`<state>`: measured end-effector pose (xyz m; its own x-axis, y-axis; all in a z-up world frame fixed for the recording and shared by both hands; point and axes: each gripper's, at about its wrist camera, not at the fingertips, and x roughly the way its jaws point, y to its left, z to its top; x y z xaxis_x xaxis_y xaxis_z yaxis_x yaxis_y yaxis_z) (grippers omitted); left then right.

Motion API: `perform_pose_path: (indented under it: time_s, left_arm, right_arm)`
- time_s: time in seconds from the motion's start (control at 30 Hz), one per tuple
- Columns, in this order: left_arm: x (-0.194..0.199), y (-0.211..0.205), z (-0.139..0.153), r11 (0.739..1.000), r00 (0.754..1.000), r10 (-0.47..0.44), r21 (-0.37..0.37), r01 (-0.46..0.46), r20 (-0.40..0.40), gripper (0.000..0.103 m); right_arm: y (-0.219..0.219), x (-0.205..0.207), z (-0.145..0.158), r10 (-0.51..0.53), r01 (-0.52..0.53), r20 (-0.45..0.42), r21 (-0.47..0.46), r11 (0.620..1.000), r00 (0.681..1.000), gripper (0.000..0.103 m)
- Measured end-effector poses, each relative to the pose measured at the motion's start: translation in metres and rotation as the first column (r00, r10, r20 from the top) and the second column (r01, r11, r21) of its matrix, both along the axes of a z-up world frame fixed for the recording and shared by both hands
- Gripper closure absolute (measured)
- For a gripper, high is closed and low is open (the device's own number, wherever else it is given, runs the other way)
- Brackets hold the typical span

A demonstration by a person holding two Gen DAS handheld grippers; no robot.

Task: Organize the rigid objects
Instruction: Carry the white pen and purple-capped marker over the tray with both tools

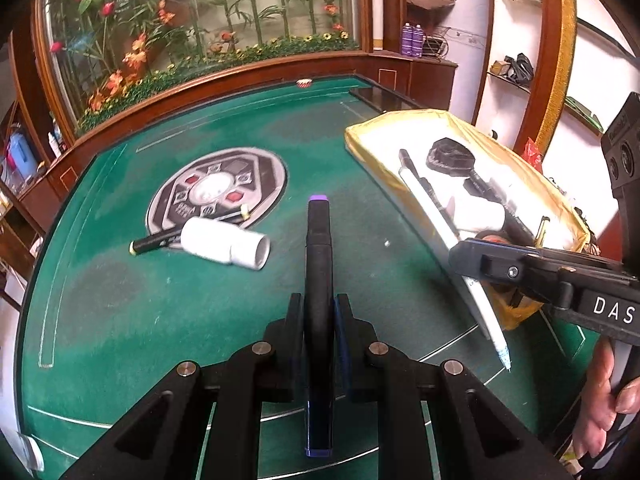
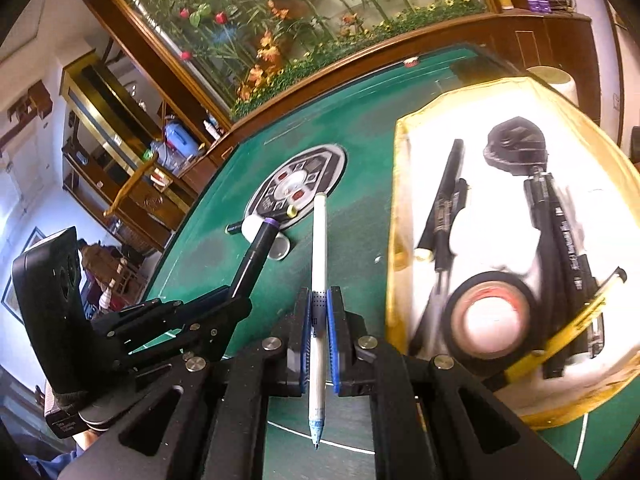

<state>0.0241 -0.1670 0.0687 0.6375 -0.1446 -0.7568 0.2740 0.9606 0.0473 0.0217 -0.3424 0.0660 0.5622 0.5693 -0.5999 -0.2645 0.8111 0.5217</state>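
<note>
Our left tool [image 1: 319, 320] is clamped on a black marker [image 1: 318, 264] with purple ends; our right tool [image 2: 319, 320] pinches a white pen [image 2: 319, 264], tip toward the camera. Both hang above the green worktop [image 1: 120, 300]. Beyond lie a white tube [image 1: 224, 244] and the yellow-rimmed tray [image 2: 394, 216] holding tape [image 2: 486, 320].
</note>
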Motion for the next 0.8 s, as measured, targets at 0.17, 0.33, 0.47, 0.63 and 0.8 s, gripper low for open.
perform_pose_path:
  time_s: [0.17, 0.33, 0.47, 0.63, 0.8]
  left_arm:
    - [0.002, -0.016, 0.008, 1.000, 0.999, -0.030, 0.006, 0.030, 0.012, 0.088]
    - [0.006, -0.033, 0.014, 0.999, 0.999, -0.048, 0.008, 0.048, 0.015, 0.088]
    - [0.011, -0.045, 0.021, 0.998, 0.998, -0.068, -0.006, 0.068, 0.016, 0.088]
    - [0.018, -0.065, 0.027, 0.996, 0.996, -0.091, -0.015, 0.091, 0.016, 0.088]
    - [0.025, -0.092, 0.027, 0.993, 0.993, -0.120, -0.021, 0.120, 0.005, 0.088]
  right_arm:
    - [-0.020, 0.000, 0.003, -0.043, 0.042, 0.012, 0.028, 0.999, 0.999, 0.096]
    - [-0.039, -0.001, 0.005, -0.081, 0.080, 0.021, 0.052, 0.995, 0.996, 0.096]
    - [-0.054, 0.001, 0.004, -0.115, 0.114, 0.023, 0.070, 0.991, 0.993, 0.096]
    - [-0.073, 0.003, 0.004, -0.150, 0.147, 0.026, 0.088, 0.985, 0.988, 0.096]
    - [-0.087, 0.005, 0.002, -0.180, 0.176, 0.024, 0.102, 0.979, 0.983, 0.096]
